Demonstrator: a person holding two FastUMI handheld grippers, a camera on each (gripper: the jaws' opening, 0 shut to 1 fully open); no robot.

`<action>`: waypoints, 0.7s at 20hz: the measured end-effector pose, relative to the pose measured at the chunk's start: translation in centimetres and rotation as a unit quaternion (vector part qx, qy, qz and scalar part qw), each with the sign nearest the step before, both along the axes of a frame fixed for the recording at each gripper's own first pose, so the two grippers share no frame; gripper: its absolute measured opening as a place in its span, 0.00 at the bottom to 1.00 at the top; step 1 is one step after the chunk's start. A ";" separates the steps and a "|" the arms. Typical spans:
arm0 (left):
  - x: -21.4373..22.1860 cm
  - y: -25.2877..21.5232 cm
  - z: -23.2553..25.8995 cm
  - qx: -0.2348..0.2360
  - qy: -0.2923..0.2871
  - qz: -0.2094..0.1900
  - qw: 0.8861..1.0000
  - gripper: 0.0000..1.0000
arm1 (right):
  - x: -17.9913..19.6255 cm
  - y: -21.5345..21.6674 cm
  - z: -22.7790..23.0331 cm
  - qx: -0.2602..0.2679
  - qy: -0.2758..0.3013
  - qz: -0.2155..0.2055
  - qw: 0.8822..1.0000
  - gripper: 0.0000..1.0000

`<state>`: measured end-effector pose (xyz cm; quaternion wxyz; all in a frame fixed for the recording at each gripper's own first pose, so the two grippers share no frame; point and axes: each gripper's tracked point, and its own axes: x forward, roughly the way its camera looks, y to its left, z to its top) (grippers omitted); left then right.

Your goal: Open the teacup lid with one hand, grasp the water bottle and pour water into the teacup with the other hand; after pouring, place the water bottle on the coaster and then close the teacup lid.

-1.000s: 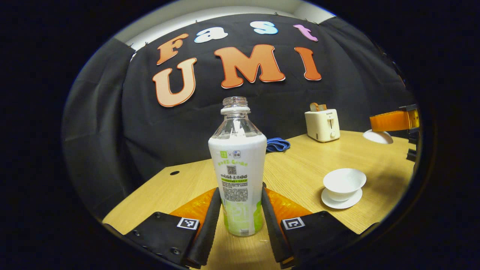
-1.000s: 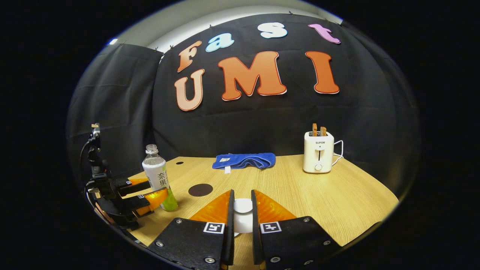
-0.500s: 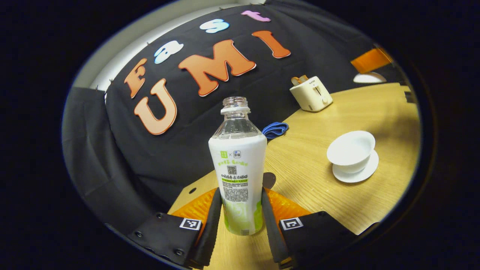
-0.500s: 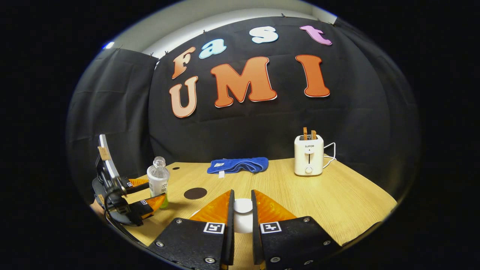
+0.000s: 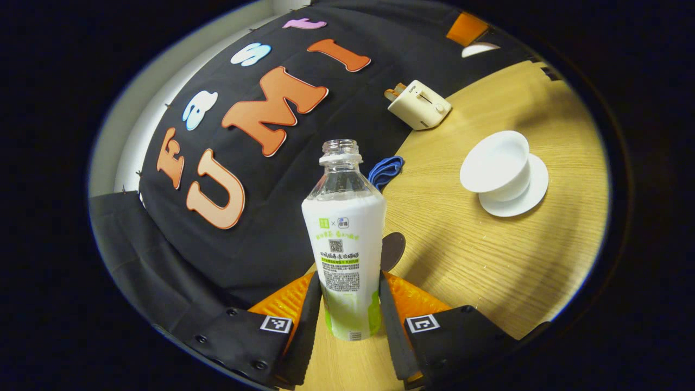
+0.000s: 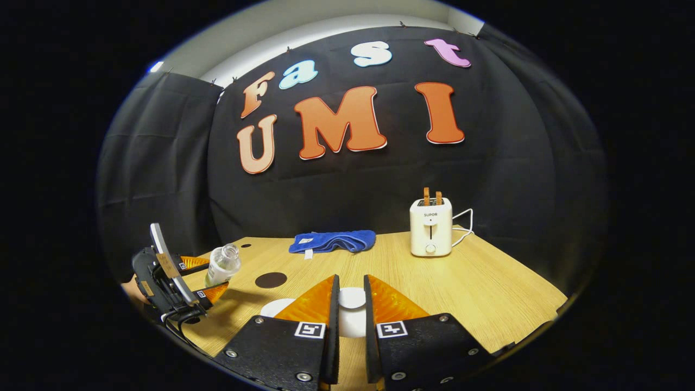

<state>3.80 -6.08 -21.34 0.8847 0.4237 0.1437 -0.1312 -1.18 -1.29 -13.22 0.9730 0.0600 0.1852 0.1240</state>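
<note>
in the left gripper view the left gripper [image 5: 350, 304] has its jaws closed against both sides of the uncapped clear plastic water bottle with a white and green label [image 5: 346, 244], tilted over the wooden tabletop [image 5: 505, 255] toward the lidless white porcelain teacup [image 5: 497, 165] on its white saucer [image 5: 524, 193], with the round dark coaster [image 5: 392, 251] just behind the bottle. in the right gripper view the right gripper [image 6: 350, 315] has its jaws narrowed onto the white teacup lid [image 6: 352, 298], and the blue folded cloth [image 6: 332, 241] and cream toaster [image 6: 430, 228] lie beyond.

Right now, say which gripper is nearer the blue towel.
Right, seemingly. The right gripper, shut on the lid, faces the blue towel midtable; the left gripper holds the bottle at the table's edge.
</note>
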 end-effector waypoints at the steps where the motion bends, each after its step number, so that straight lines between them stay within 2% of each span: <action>1: 0.0 0.0 0.0 0.012 0.000 -0.003 1.000 0.62 | 0.0 -0.3 0.0 0.000 0.000 -0.003 1.000 0.20; 2: -0.1 0.1 0.1 0.025 -0.001 -0.007 1.000 0.60 | 0.0 -0.5 -0.1 0.000 0.001 -0.004 1.000 0.20; 6: 0.0 -0.6 1.0 0.066 -0.014 -0.029 0.997 0.62 | -0.2 -1.1 0.0 -0.003 0.001 -0.005 1.000 0.20; 14: -0.7 -1.5 -0.1 0.132 -0.023 -0.057 0.989 0.60 | 0.0 -3.1 0.8 -0.001 -0.008 -0.021 1.000 0.20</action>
